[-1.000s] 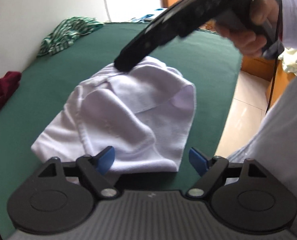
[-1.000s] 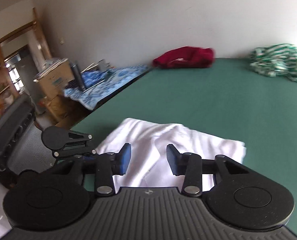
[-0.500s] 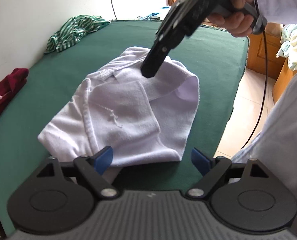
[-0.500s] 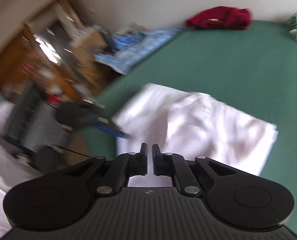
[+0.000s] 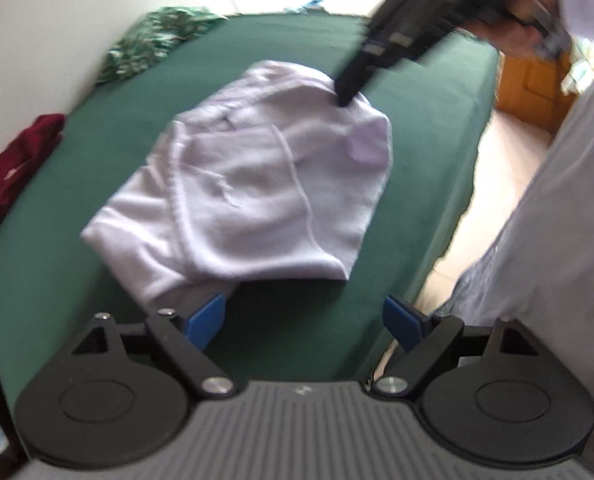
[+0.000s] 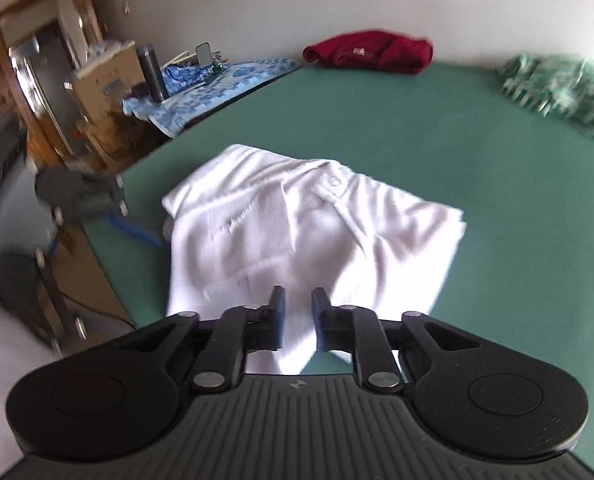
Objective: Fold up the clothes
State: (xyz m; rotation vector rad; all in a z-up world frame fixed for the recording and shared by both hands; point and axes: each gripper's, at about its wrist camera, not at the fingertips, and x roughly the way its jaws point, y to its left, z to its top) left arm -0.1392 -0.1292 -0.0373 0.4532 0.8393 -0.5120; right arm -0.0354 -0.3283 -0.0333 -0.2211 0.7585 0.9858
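The white shirt (image 5: 253, 184) lay part-folded mid-surface (image 5: 97, 152). Right gripper (image 6: 298, 312), jaws narrowed around its 6 o'clock edge, should lift cleanly; left gripper (image 5: 305, 320) waited, jaws wide.

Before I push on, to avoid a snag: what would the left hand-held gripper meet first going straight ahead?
Probably the near folded edge of the white shirt, lying just ahead of the open left hand-held gripper on the green table; depth is unclear.
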